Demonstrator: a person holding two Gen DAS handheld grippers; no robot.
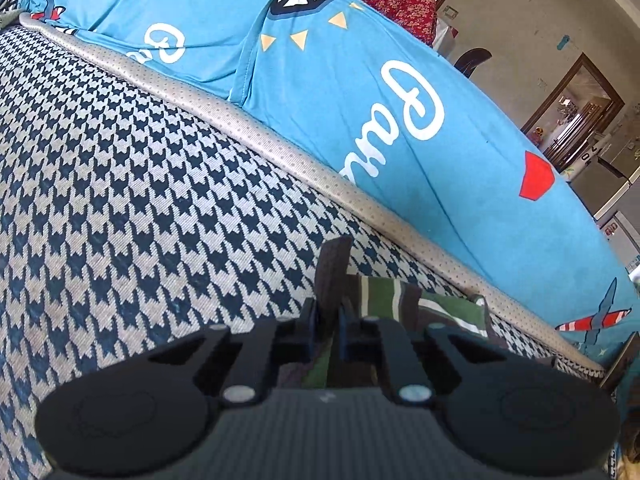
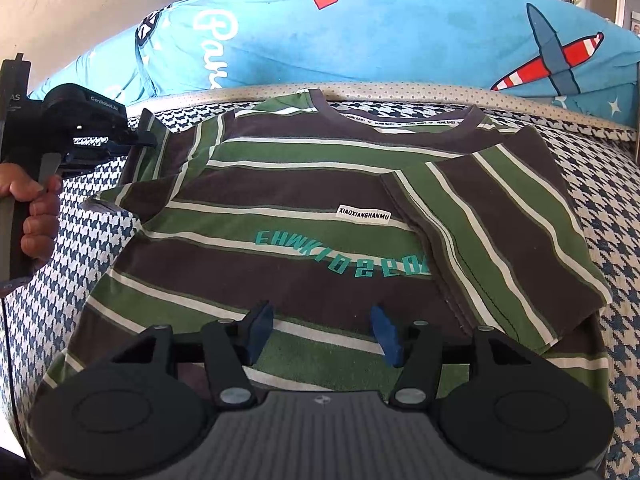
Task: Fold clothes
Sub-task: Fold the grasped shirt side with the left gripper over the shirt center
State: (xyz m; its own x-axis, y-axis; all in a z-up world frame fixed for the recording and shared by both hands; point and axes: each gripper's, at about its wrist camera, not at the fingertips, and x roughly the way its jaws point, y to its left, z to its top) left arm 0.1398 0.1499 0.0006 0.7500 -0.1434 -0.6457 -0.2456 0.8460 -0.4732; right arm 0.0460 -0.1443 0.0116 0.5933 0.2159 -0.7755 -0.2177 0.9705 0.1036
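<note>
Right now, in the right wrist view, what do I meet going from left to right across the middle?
Hand holding the left gripper shut on a sleeve → striped T-shirt → white label → folded-over sleeve → houndstooth cover.

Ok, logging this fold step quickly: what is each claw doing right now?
Left claw: shut on the striped shirt's sleeve.
Right claw: open above the shirt's lower part, holding nothing.

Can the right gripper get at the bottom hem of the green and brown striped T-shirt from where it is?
Probably yes: the right gripper hangs open directly over the striped T-shirt near its hem, nothing between.
</note>
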